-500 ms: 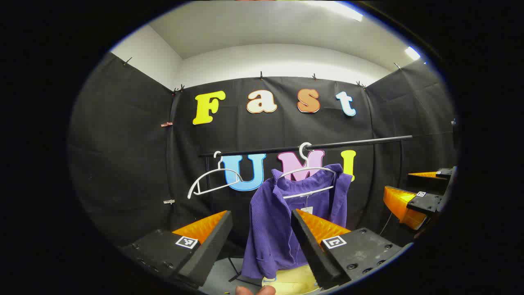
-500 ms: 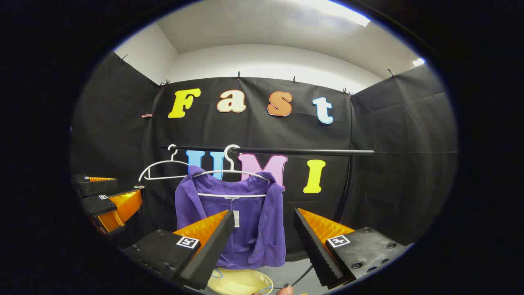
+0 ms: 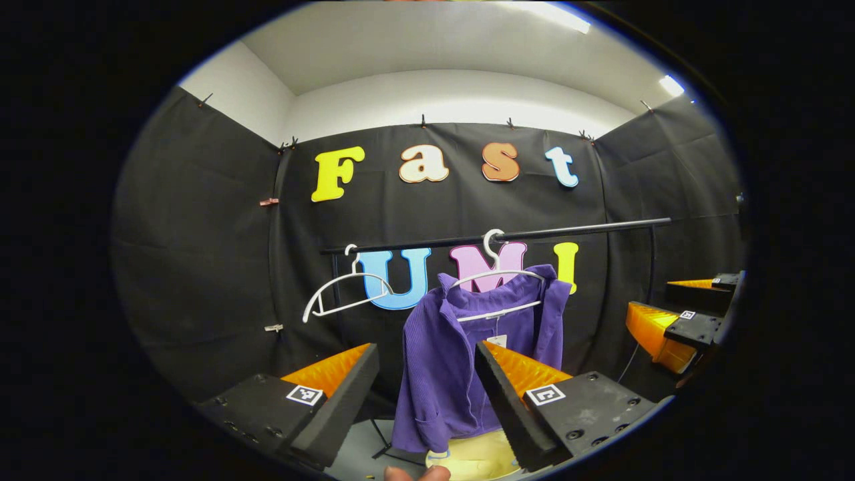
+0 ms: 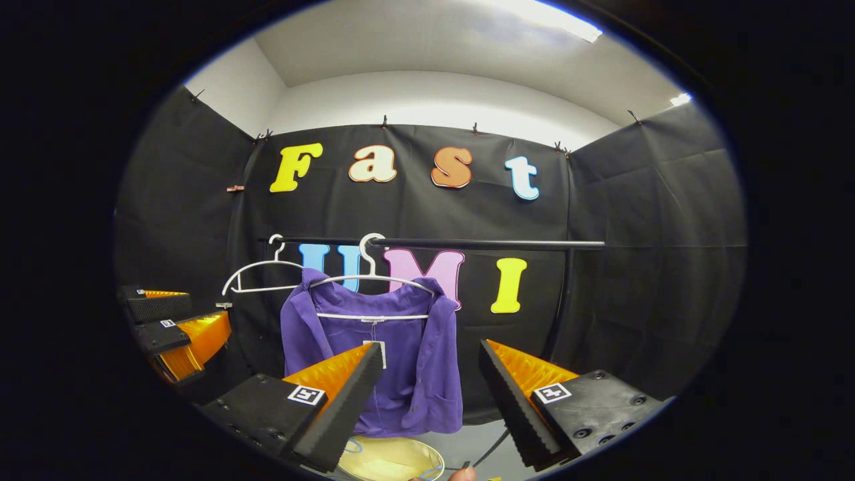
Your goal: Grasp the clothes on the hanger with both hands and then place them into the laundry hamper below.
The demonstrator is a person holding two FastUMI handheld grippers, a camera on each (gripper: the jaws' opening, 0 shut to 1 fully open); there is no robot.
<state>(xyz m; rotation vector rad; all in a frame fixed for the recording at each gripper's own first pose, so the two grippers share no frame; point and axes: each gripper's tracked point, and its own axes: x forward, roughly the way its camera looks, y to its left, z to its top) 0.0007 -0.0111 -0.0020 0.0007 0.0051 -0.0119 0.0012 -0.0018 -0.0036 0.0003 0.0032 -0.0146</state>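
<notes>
Since the earlier frame both views have shifted slightly, so the shirt (image 3: 461,361) and rail (image 4: 467,244) sit a little higher and leftward. The approach step is judged in hand. The shirt hangs on its hanger (image 4: 367,280) above the hamper (image 4: 391,459). The left hand-held gripper (image 3: 424,394) and right hand-held gripper (image 4: 431,401) are held level, fingers spread, nothing gripped. Next, each shoulder must be reached and pinched.

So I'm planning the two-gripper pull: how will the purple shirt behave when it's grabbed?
The shirt probably goes floppy: it drapes in soft folds off the hanger. It looks light, since the thin hanger holds it without sagging. Tugging may swing the hanger along the rail, as only its hook rests there.
</notes>
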